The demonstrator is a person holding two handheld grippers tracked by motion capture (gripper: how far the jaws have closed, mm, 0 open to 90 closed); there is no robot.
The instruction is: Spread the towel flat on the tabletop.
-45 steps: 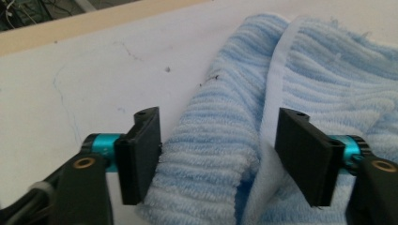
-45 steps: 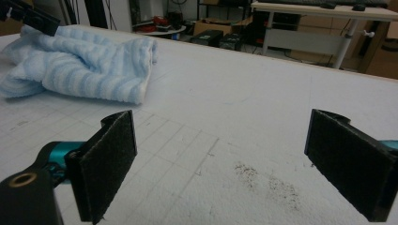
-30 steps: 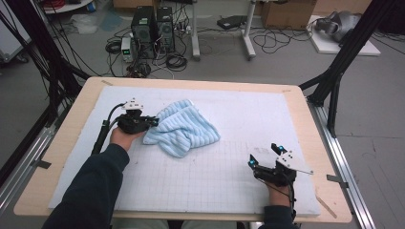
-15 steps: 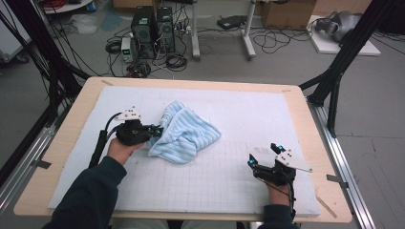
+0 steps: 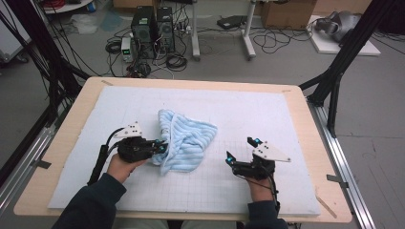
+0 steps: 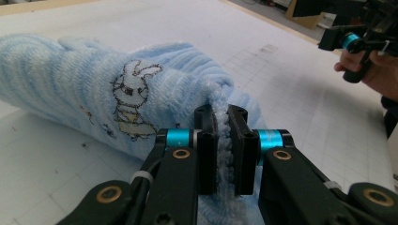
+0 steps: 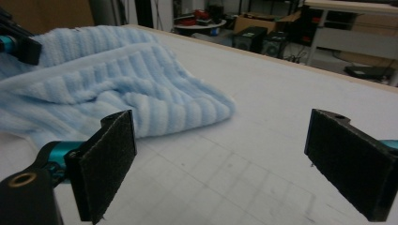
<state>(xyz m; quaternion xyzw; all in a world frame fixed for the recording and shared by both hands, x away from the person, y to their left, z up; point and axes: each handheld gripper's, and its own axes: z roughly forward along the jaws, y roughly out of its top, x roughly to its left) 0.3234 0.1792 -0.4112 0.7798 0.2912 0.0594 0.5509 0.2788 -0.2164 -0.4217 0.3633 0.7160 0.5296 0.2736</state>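
Grippers occupy the near edge of the mat (image 5: 267,119), 2 in number; the left gripper (image 5: 161,147) is clamped on a hem of the towel (image 5: 187,139), its black pads pinching the fluffy edge between them, as the left gripper view (image 6: 224,140) confirms; the right gripper (image 5: 240,153) stands with jaws wide apart and nothing between them, near the towel but not touching it. Progress: judged early; 1 edge is secured, the cloth remains bunched in loose folds at mid-mat, and spreading or folding is left, with a second grip likely required. Materials: the towel is pale blue ribbed terry, soft and limp, bearing a small rabbit motif (image 6: 131,89); the mat is white, flat, printed with a fine grid, on a wooden table (image 5: 305,98).
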